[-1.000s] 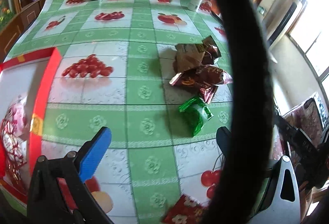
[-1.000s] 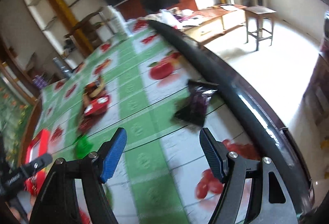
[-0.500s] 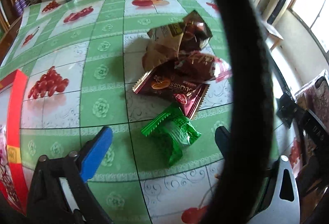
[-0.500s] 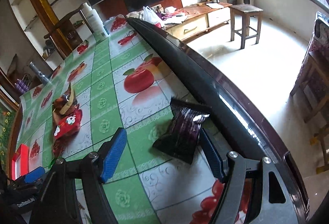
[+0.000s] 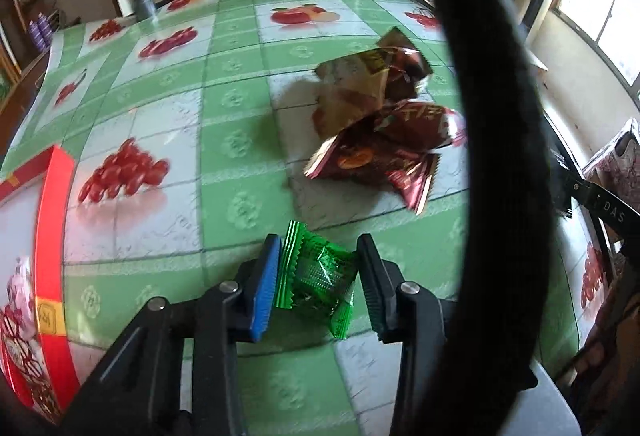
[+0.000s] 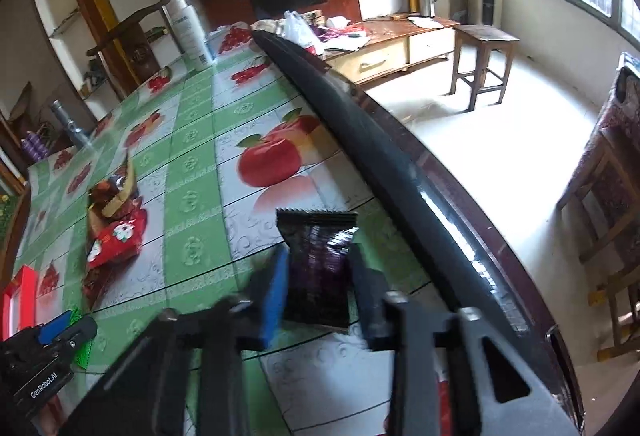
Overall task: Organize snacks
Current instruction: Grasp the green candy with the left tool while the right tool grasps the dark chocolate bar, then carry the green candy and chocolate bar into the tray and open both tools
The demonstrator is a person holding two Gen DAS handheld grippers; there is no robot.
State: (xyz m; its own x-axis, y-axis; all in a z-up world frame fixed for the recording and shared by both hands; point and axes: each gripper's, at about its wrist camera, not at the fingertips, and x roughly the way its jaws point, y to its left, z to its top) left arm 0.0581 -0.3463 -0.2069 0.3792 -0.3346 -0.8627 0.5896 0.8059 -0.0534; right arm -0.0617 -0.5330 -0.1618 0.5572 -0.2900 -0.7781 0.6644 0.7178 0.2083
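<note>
You clamped a snack in each gripper
Left gripper [image 5: 316, 282] just closed on the crinkly green packet [image 5: 318, 276]; right gripper [image 6: 318, 290] just closed on the glossy dark-purple packet [image 6: 318, 268]

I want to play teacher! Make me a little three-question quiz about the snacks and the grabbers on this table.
1. True or false: the left gripper has its jaws closed on a green packet.
2. What colour is the packet between the right gripper's jaws? A red, B dark purple, C yellow.
3. Fill in: the pile of brown and red wrappers lies on a green checked ____ printed with fruit.

Key: 1 true; 2 B; 3 tablecloth.
</note>
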